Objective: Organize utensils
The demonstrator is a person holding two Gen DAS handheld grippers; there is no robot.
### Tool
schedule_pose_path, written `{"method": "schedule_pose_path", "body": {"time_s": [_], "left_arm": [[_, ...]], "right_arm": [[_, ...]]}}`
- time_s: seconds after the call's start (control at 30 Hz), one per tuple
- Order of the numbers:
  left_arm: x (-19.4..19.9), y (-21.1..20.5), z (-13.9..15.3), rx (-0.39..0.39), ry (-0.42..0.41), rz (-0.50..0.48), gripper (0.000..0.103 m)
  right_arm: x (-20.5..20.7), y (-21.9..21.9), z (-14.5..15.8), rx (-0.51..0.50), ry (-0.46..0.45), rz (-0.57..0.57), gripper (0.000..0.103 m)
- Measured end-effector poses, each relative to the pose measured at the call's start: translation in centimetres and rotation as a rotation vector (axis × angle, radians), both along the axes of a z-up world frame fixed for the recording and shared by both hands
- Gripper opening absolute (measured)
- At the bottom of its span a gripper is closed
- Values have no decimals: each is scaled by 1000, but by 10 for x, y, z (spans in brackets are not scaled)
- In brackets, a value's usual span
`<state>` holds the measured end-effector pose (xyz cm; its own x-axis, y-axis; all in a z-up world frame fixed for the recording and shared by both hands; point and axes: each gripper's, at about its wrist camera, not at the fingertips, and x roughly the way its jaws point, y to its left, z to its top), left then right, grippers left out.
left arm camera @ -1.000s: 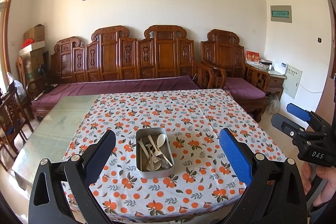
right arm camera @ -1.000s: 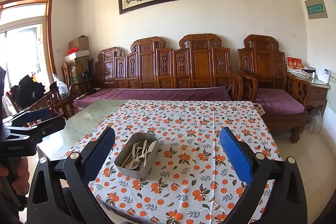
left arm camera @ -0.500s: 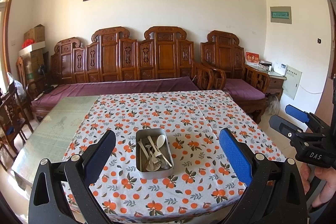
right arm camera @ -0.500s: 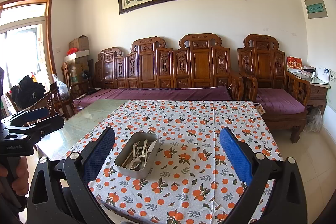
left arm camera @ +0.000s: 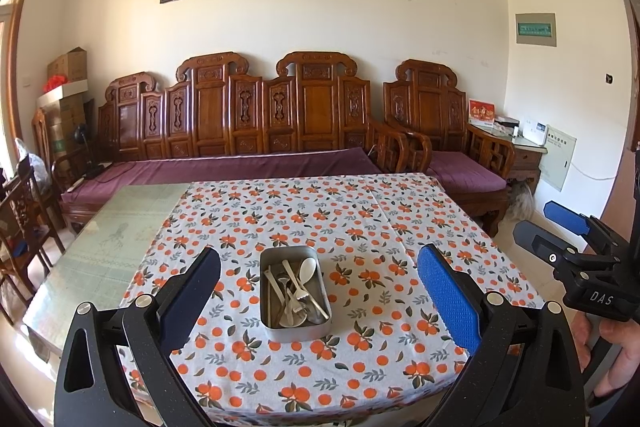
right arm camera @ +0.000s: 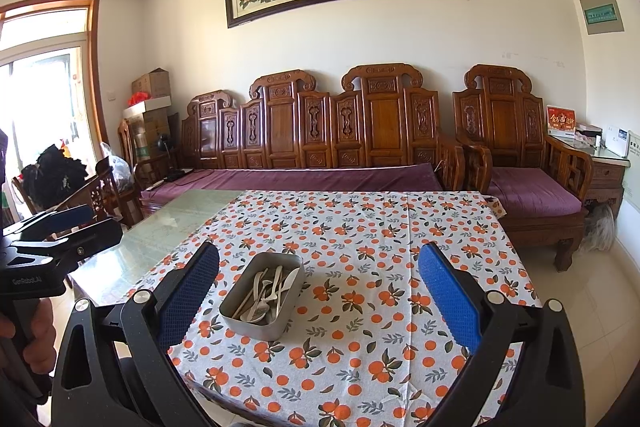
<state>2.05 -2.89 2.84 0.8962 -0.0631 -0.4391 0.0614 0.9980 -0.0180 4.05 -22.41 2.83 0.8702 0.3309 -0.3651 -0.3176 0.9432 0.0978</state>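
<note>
Barely shifted since earlier, both jaws spread, metal tin of utensils on tablecloth, path unobstructed

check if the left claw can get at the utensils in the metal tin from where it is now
Probably yes: the left claw is open, the rectangular metal tin is uncovered, and nothing stands between them on the orange-patterned tablecloth.

"DAS" on right gripper; "GenRobot.AI" on left gripper.
</note>
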Motion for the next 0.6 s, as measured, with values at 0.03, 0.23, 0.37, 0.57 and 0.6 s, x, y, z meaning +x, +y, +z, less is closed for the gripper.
{"method": "schedule_pose_path", "body": {"time_s": [0.03,0.23,0.37,0.57,0.6], "left_arm": [[0,0,0,0,0,1,95],[0,0,0,-1,0,1,95],[0,0,1,0,1,4,95],[0,0,1,-1,1,4,95],[0,0,1,0,1,3,95]], "right_arm": [[0,-1,0,0,0,0,100],[0,-1,0,2,1,0,100],[0,-1,0,0,0,0,100],[0,-1,0,2,0,1,100],[1,-2,0,2,1,0,100]]}}
